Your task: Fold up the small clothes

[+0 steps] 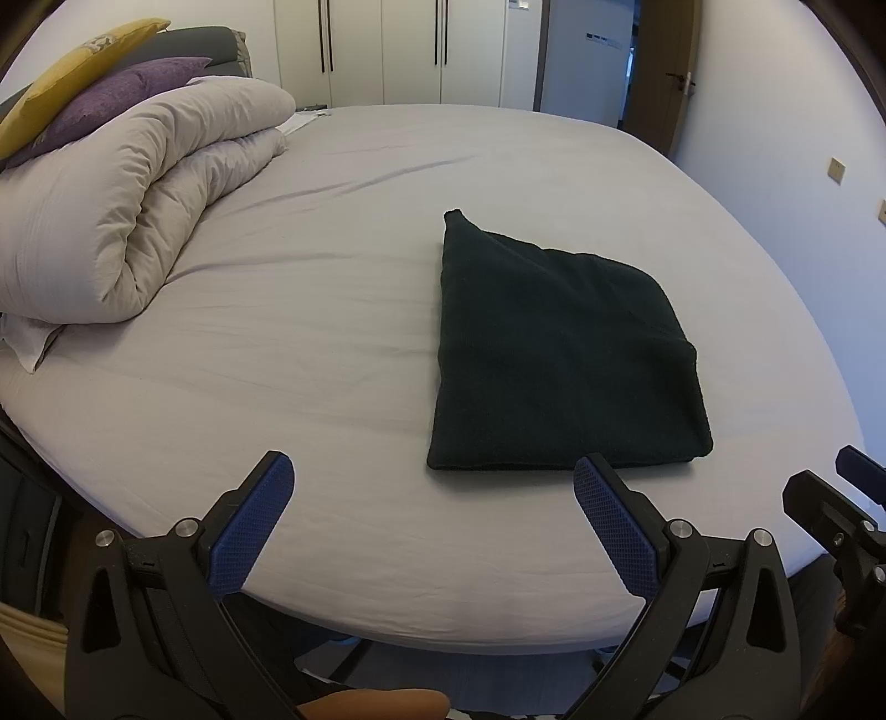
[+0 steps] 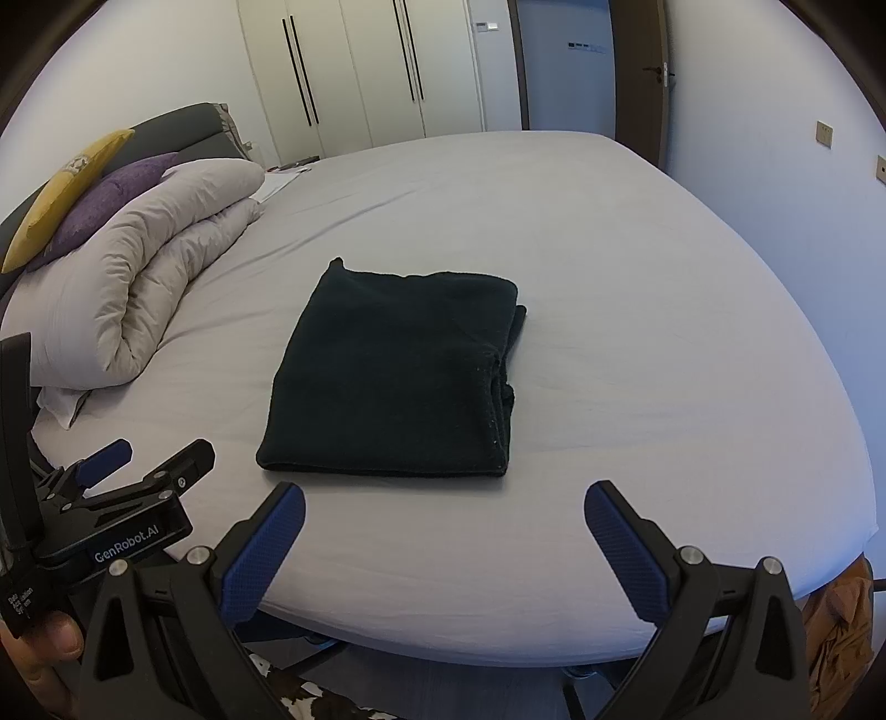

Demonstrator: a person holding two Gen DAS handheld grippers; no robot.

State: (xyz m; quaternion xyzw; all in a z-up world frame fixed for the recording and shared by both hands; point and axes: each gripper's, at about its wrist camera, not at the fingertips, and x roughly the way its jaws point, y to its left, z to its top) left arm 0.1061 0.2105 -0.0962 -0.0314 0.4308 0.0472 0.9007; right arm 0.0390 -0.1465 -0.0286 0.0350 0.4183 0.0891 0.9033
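Note:
A dark green-black knitted garment (image 1: pixel 559 354) lies folded into a flat rectangle on the grey bed sheet (image 1: pixel 310 354). The right wrist view shows the same garment (image 2: pixel 393 376) with its layered folded edges on the right side. My left gripper (image 1: pixel 432 471) is open, hovering above the bed's near edge just short of the garment's front hem. My right gripper (image 2: pixel 443 498) is open too, a little in front of the garment, holding nothing. The left gripper (image 2: pixel 144 459) also shows at the lower left of the right wrist view.
A rolled beige duvet (image 1: pixel 127 210) with purple (image 1: pixel 111 105) and yellow (image 1: pixel 72 72) pillows lies at the bed's left. White wardrobes (image 1: pixel 410 50) and a doorway stand behind. A wall runs along the right. A brown bag (image 2: pixel 836 626) sits on the floor at the bed's right corner.

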